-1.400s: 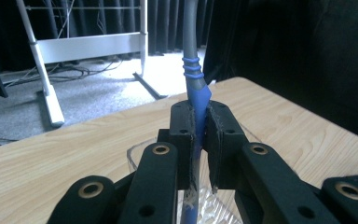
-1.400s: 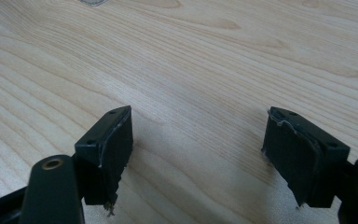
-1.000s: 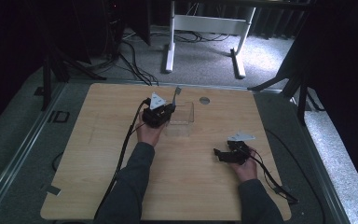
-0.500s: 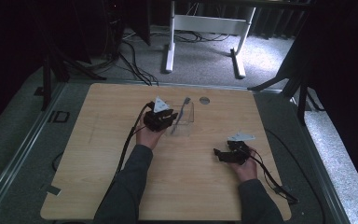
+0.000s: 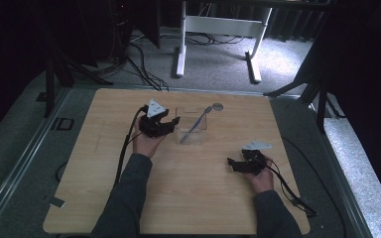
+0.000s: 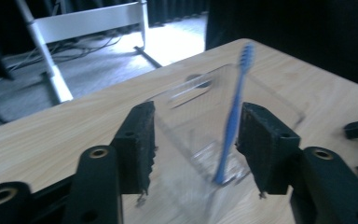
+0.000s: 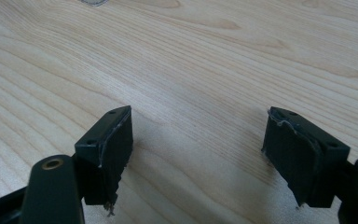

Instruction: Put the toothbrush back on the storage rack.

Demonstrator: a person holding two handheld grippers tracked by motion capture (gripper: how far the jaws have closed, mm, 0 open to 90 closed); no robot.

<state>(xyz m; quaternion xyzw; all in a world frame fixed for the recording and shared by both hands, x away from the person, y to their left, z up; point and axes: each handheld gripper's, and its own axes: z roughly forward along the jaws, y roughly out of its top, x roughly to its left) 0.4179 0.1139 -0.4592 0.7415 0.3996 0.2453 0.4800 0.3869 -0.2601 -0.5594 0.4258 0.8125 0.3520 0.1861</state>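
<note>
The table (image 7: 191,60) is matt, pale wood with visible grain. Between the left jaws, the box (image 6: 205,121) is clear, glossy plastic; the brush (image 6: 233,126) inside looks like blue plastic.

A: Right gripper view: we see the right gripper (image 7: 193,158) with its two black jaws spread wide apart, nothing between them.

B: Under them?

A: Bare light wooden table (image 7: 205,65), grain running across. Jaws sit low over it; we can't tell if the tips touch.

B: Anything else?

A: A sliver of a small pale round object (image 7: 93,2) at the top edge, cut off, can't identify it.
</note>
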